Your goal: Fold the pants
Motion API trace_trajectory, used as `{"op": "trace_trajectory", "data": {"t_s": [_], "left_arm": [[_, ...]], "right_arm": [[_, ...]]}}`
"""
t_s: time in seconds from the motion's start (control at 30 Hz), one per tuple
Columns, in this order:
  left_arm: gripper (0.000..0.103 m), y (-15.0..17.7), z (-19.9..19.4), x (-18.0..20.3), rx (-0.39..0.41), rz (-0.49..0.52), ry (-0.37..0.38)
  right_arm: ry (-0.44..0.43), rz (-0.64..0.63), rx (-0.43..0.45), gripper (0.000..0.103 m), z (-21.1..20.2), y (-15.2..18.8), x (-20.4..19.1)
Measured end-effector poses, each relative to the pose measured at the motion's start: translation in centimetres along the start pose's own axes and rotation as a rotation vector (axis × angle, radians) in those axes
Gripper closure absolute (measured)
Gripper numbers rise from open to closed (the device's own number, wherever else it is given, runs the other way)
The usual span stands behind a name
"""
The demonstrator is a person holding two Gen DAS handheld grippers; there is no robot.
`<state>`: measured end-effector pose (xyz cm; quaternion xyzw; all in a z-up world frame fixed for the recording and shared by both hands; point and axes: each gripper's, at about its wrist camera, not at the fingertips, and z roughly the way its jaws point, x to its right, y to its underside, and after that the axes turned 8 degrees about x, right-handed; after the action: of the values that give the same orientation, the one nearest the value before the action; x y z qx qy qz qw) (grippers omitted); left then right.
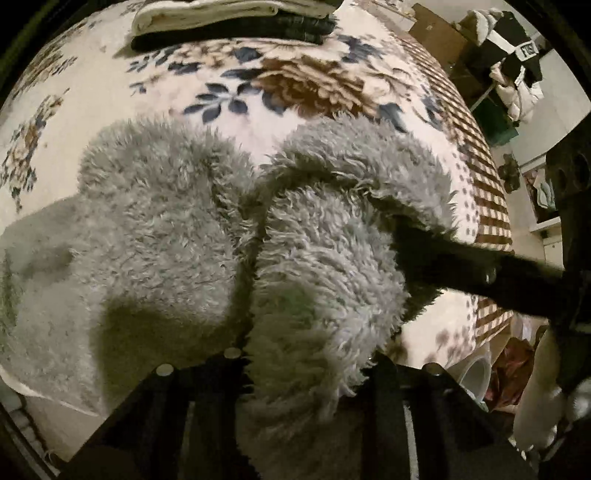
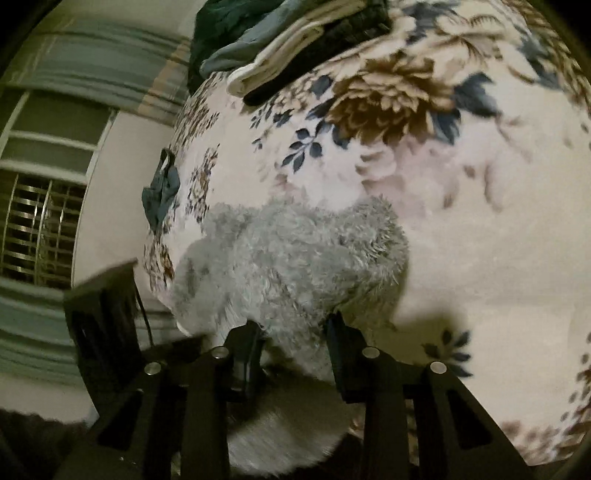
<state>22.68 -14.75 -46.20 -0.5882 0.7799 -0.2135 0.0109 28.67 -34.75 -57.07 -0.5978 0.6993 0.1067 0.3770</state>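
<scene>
The pants point(image 1: 177, 229) are grey and fluffy, turned fleece-side out, lying bunched on a floral blanket point(image 1: 110, 96). In the left wrist view my left gripper point(image 1: 306, 373) is shut on a thick fold of the pants, which hides its fingertips. My right gripper reaches in from the right in that view point(image 1: 406, 240) and pinches the far edge of the same fold. In the right wrist view my right gripper point(image 2: 295, 332) is shut on the grey pants point(image 2: 295, 254), with fleece bulging between the fingers point(image 2: 247, 350).
A stack of folded clothes point(image 1: 229, 22) lies at the blanket's far edge, also in the right wrist view point(image 2: 295, 44). A small dark cloth point(image 2: 162, 192) hangs at the bed's left side. The bed's right edge point(image 1: 491, 192) drops to clutter on the floor.
</scene>
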Motion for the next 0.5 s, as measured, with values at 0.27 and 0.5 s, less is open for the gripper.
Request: {"op": "trace_trajectory", "data": {"t_s": [0.27, 0.5], "left_arm": [[0.083, -0.7, -2.5, -0.5, 0.035, -0.035, 0.038], [0.084, -1.2, -4.7, -0.1, 0.052, 0.033, 0.065]], "right_arm": [[0.110, -0.094, 0.064, 0.086, -0.7, -0.1, -2.1], [0.113, 0.083, 0.129, 0.098, -3.6, -1.9, -0.1]]}}
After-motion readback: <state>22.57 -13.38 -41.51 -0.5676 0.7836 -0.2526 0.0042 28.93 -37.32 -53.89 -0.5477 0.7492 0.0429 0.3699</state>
